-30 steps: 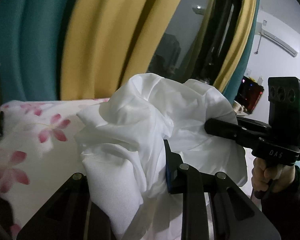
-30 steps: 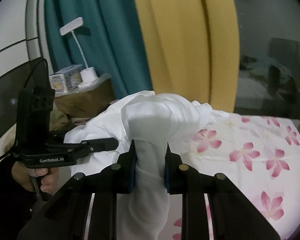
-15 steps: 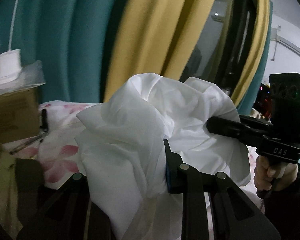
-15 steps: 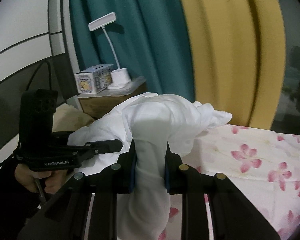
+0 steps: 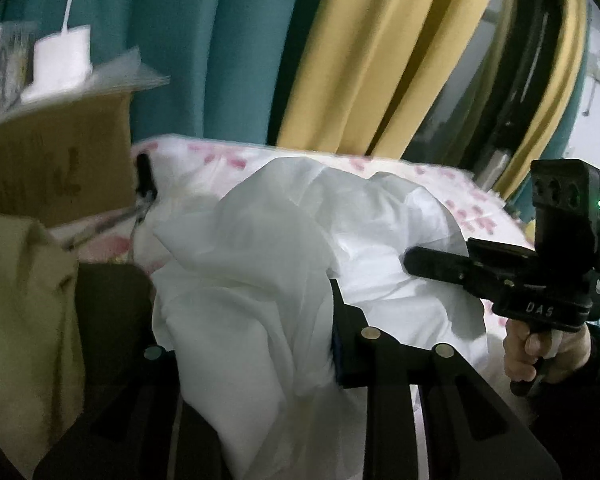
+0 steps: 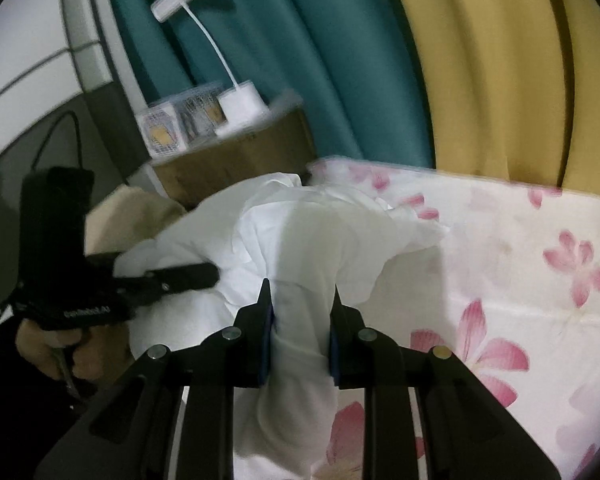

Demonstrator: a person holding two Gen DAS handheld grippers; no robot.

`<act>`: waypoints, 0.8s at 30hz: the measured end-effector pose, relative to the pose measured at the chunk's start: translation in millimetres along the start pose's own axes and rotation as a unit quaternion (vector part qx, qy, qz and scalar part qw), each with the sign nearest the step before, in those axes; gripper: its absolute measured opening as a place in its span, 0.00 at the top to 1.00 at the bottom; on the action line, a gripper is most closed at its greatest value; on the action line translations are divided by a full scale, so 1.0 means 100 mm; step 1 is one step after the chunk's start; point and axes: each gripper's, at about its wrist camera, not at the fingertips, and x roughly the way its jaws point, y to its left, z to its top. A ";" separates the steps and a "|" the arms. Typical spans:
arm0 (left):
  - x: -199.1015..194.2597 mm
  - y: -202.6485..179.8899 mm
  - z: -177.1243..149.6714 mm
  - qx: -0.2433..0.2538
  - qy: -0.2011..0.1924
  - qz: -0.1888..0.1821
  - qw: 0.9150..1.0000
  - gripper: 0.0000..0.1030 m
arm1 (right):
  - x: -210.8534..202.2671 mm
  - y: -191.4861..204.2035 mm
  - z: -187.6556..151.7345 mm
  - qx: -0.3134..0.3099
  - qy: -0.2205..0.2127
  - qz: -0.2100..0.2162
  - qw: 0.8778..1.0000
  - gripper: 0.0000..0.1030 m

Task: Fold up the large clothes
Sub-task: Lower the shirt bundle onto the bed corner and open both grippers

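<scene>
We are pinching the white garment [image 6: 300, 248] bunched above the flowered bedsheet [image 6: 540, 248], our right gripper [image 6: 300, 312] clamping a thick fold. Our left gripper's [image 5: 260, 320] jaws have just been opening slightly, cloth between them. The cardboard box [image 6: 240, 156] is carrying a lamp [image 6: 236, 100] on top.
</scene>
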 end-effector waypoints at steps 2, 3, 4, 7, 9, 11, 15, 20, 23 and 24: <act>0.08 0.02 -0.03 -0.001 0.010 0.011 1.000 0.67 | 0.09 -0.06 -0.06 0.004 0.015 -0.017 1.000 0.78; 0.10 0.02 -0.04 -0.001 0.014 0.019 1.000 0.65 | 0.12 -0.10 -0.08 0.010 0.021 -0.023 0.999 0.77; 0.12 0.02 -0.05 -0.001 0.017 0.026 1.000 0.62 | 0.15 -0.15 -0.10 0.017 0.027 -0.027 0.999 0.76; 0.12 0.09 -0.06 -0.012 0.022 0.038 0.999 0.53 | 0.20 -0.32 -0.17 0.043 0.040 -0.044 0.997 0.68; 0.10 0.11 -0.05 -0.020 0.026 0.047 0.998 0.44 | 0.22 -0.40 -0.21 0.053 0.045 -0.054 0.996 0.64; 0.04 0.08 -0.01 -0.011 0.022 0.071 0.997 0.44 | 0.22 -0.45 -0.23 0.060 0.045 -0.060 0.995 0.59; -0.21 -0.08 0.07 0.036 -0.020 0.163 0.986 0.44 | 0.18 -0.47 -0.22 0.056 0.044 -0.087 0.994 0.45; -0.51 -0.23 0.24 0.044 -0.075 0.161 0.983 0.44 | 0.07 -0.48 -0.15 0.058 0.033 -0.103 0.992 0.43; -0.40 -0.37 0.27 0.057 -0.064 0.106 0.991 0.44 | -0.05 -0.45 -0.11 0.052 0.017 -0.112 0.992 0.42; -0.31 -0.39 0.26 0.055 -0.050 0.090 0.993 0.44 | -0.09 -0.45 -0.09 0.050 0.011 -0.114 0.992 0.42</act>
